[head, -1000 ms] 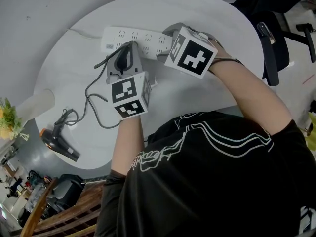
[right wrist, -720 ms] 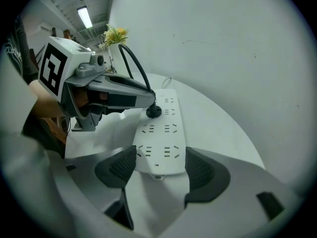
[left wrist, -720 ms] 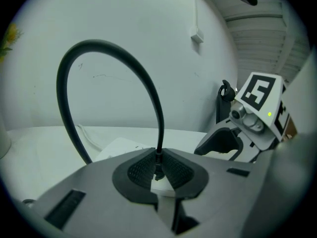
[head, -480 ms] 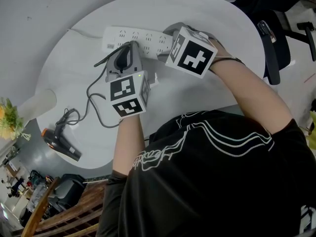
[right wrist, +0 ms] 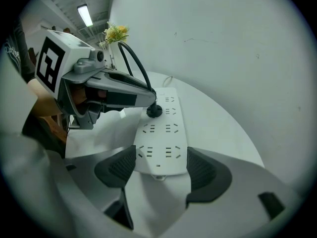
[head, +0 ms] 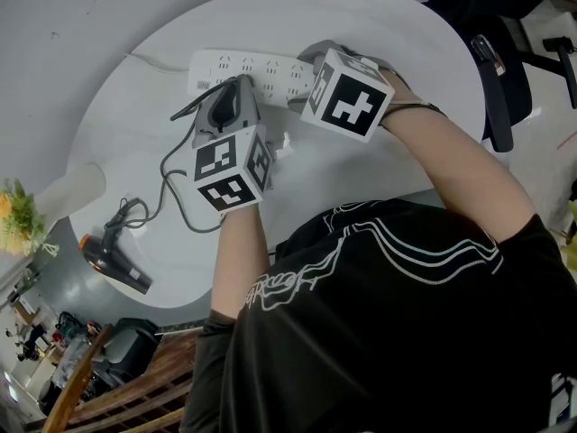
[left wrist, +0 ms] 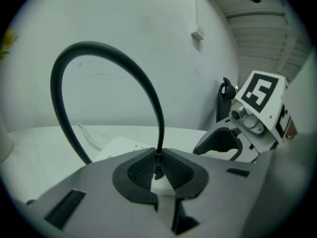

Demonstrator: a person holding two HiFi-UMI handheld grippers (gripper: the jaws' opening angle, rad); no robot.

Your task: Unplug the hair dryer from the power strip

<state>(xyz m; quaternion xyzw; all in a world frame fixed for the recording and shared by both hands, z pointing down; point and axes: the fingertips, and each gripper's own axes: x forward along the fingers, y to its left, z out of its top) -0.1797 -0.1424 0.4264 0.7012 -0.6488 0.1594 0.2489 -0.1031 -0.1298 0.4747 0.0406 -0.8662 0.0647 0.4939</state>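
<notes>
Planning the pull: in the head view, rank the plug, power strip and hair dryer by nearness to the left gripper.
1. plug, between the left gripper jaws.
2. power strip, right under the plug, ahead.
3. hair dryer, far left, nearer the person.

The left gripper [head: 241, 82] has tipped slightly toward the power strip [head: 257, 68]; the cable [left wrist: 89, 45] slack shifted too.

The power strip [head: 216, 64] is laid on the counter [head: 388, 25]. Its near end is set between the fingers of the right gripper [right wrist: 161, 163] and is touched on both sides. Beyond those fingers the plug [right wrist: 154, 111] is seated on the strip. Just above it, the cord [left wrist: 104, 51] is pinched between the fingers of the left gripper [left wrist: 158, 170]. The hair dryer [head: 113, 262] is found well behind and left of the left fingers, at the counter's edge.
</notes>
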